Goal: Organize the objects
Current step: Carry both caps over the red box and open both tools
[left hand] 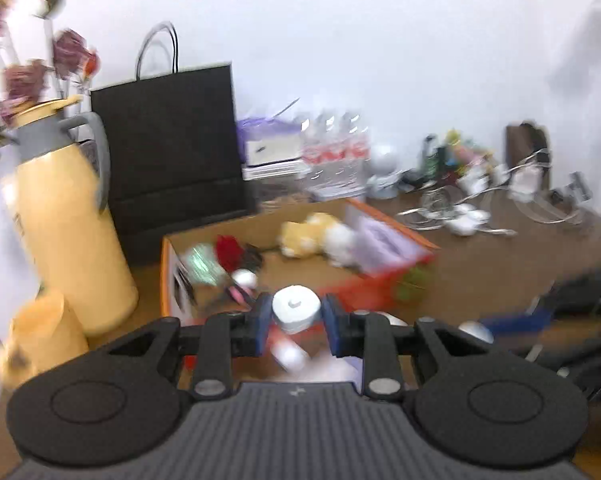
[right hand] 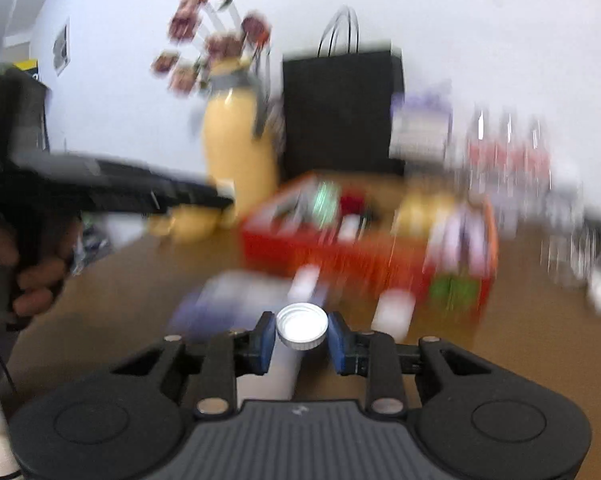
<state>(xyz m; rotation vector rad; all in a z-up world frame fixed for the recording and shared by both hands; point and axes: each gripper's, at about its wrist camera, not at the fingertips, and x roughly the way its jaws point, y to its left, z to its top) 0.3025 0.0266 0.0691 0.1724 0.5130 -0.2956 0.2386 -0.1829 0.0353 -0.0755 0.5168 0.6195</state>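
Blur smears both views. The left gripper pinches a small white jar between its blue pads, held above the near edge of the orange box on the brown table. The right gripper clamps a white ribbed cap, in front of the box. A yellow flask and a black bag stand behind.

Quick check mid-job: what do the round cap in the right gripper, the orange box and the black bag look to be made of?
Round cap: seemingly metal or silvery plastic; pale sheen, ribbed rim.
Orange box: likely cardboard; plain brown matte inside, printed orange outside.
Black bag: apparently paper; stiff flat matte panels and thin cord handles.
Blur leaves all three uncertain.
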